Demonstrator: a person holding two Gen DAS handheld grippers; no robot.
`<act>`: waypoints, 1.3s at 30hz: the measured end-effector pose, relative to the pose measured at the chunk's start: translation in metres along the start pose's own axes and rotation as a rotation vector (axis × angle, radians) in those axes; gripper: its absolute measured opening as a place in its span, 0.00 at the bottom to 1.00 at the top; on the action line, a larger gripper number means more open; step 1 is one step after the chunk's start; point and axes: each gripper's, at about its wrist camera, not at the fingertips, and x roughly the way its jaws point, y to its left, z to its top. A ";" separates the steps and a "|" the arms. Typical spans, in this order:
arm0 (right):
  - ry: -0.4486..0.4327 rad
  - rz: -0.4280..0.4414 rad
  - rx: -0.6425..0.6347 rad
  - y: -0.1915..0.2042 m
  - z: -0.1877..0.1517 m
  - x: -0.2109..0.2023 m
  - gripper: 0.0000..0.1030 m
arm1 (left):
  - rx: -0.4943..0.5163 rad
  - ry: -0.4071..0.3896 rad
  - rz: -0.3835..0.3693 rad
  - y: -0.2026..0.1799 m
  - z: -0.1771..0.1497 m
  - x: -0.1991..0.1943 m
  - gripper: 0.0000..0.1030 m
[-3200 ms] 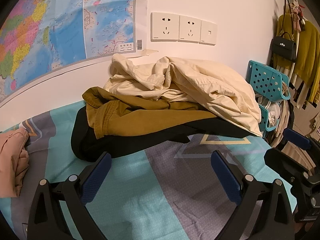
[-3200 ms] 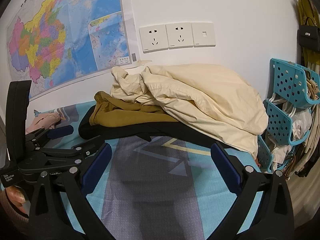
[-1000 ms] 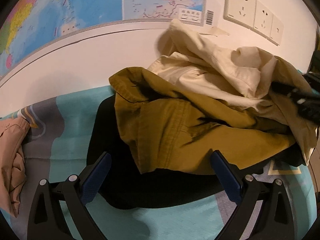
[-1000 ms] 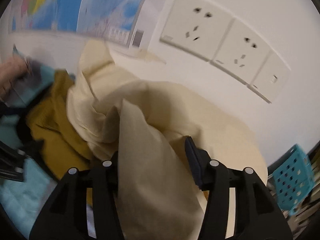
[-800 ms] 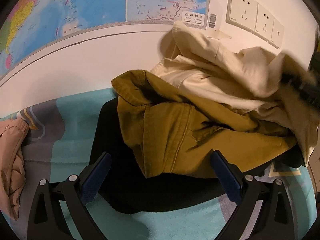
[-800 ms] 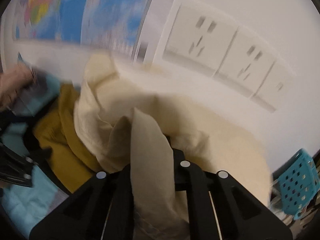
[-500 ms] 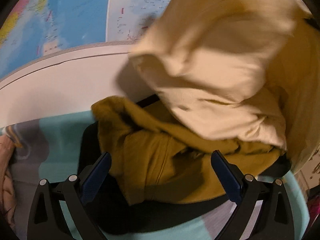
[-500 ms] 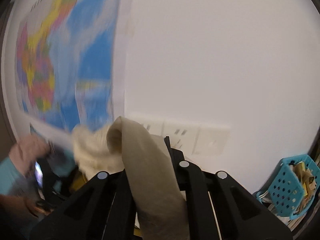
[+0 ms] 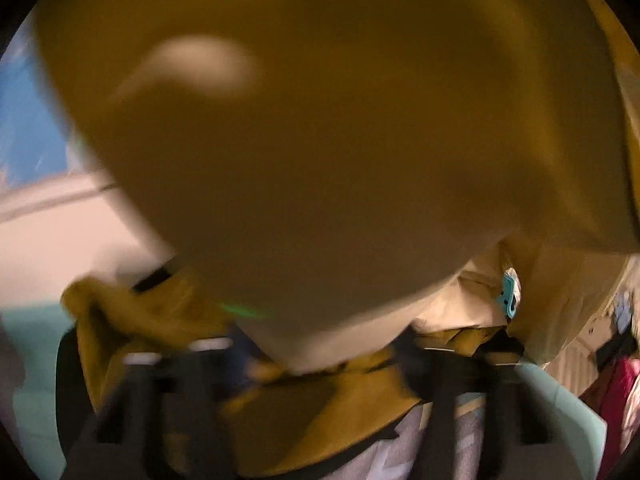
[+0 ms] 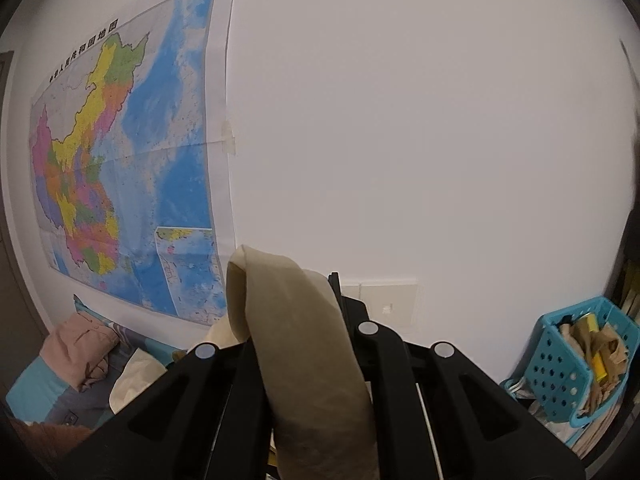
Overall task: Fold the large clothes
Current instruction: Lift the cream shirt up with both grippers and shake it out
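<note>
Our right gripper (image 10: 298, 320) is clamped on the cream garment (image 10: 312, 344), raised before the wall (image 10: 400, 120). The left gripper (image 9: 320, 364) has just been closing; the blur hides any grip. We should lift until the cloth hangs free.

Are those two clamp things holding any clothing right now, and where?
Right gripper pinches a bunched fold of the cream garment. Left gripper: too blurred to tell.
</note>
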 end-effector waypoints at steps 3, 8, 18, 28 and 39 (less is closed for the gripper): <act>-0.008 -0.012 0.009 -0.006 0.003 -0.014 0.04 | -0.085 0.010 -0.020 0.025 0.018 0.005 0.05; -0.117 -0.035 0.026 -0.012 0.027 -0.074 0.04 | -0.033 -0.120 -0.051 0.032 0.064 -0.043 0.03; -0.365 -0.030 -0.041 0.019 0.075 -0.247 0.04 | 0.062 -0.492 -0.054 0.057 0.152 -0.264 0.02; -0.284 0.306 0.030 0.074 0.021 -0.275 0.04 | 0.205 -0.529 0.352 0.097 0.093 -0.464 0.02; -0.184 0.670 0.041 0.163 -0.015 -0.249 0.04 | 0.184 -0.424 0.633 0.145 0.071 -0.553 0.02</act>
